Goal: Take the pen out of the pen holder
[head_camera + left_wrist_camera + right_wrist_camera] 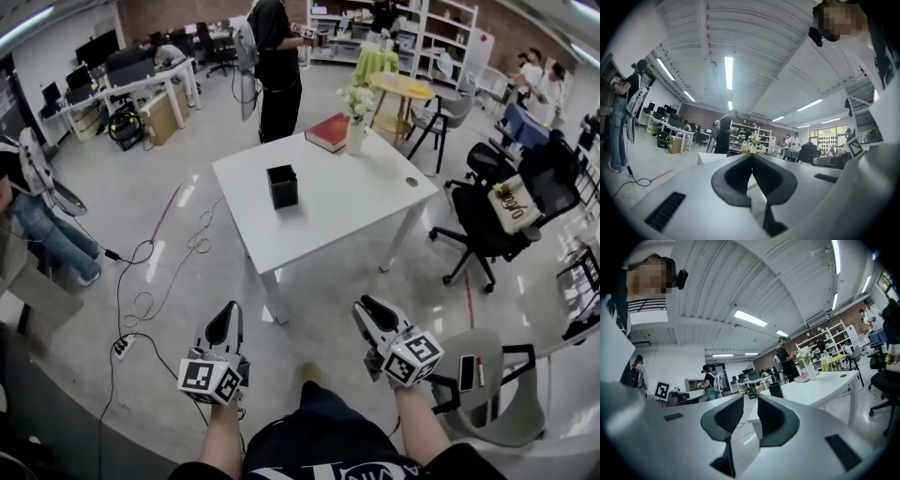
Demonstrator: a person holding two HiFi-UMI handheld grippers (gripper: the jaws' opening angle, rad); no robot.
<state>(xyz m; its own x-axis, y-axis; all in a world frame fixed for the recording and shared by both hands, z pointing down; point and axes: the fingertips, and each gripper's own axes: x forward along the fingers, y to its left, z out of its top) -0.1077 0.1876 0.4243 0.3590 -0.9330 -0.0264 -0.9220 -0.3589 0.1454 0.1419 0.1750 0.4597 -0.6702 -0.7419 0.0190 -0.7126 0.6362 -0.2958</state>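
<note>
Office floor is stretching around a white table well ahead of you. On it a black pen holder is standing; any pen inside is too small to see. Your left gripper is keeping its jaws pressed together, while your right gripper is holding its jaws spread, with nothing between them.

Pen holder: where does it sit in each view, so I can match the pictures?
Head view: pen holder at centre, on the white table.
Left gripper view: small dark box low centre, partly hidden, on the table.
Right gripper view: just right of centre, at the table's near end.
Shared landmark: the flower vase.
</note>
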